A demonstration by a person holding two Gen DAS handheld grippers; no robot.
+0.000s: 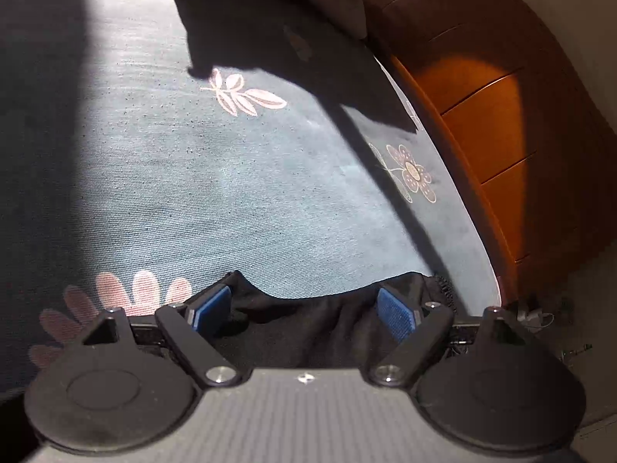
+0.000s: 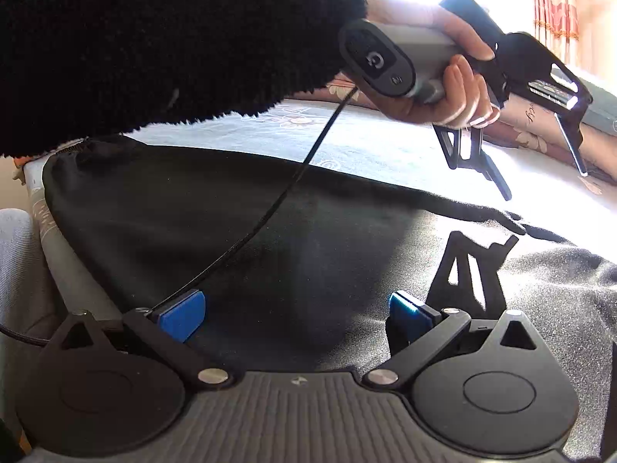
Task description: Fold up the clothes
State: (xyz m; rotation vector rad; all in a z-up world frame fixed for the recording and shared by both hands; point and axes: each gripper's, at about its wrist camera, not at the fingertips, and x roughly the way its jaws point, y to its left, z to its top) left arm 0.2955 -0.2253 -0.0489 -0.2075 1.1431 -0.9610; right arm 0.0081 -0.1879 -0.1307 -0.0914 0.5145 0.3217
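A black garment (image 2: 270, 231) lies spread flat on the blue-grey flowered bed sheet (image 2: 366, 142). My right gripper (image 2: 297, 318) hovers low over the garment's near part, its blue pads wide apart with nothing pinched between them. A hand holds my left gripper (image 2: 543, 181) above the garment's far edge, tilted downward, fingers apart. In the left wrist view, the left gripper (image 1: 306, 308) is open and the garment's (image 1: 308, 328) rumpled edge shows between and below its blue pads, which do not press on it. Beyond it stretches bare sheet (image 1: 193, 173).
A wooden bed frame (image 1: 501, 135) borders the sheet on the right. A black fleece sleeve (image 2: 154, 38) fills the upper left of the right wrist view, and a thin cable (image 2: 270, 208) crosses the garment. Patterned bedding (image 2: 532, 123) lies at the far side, below curtains (image 2: 555, 7).
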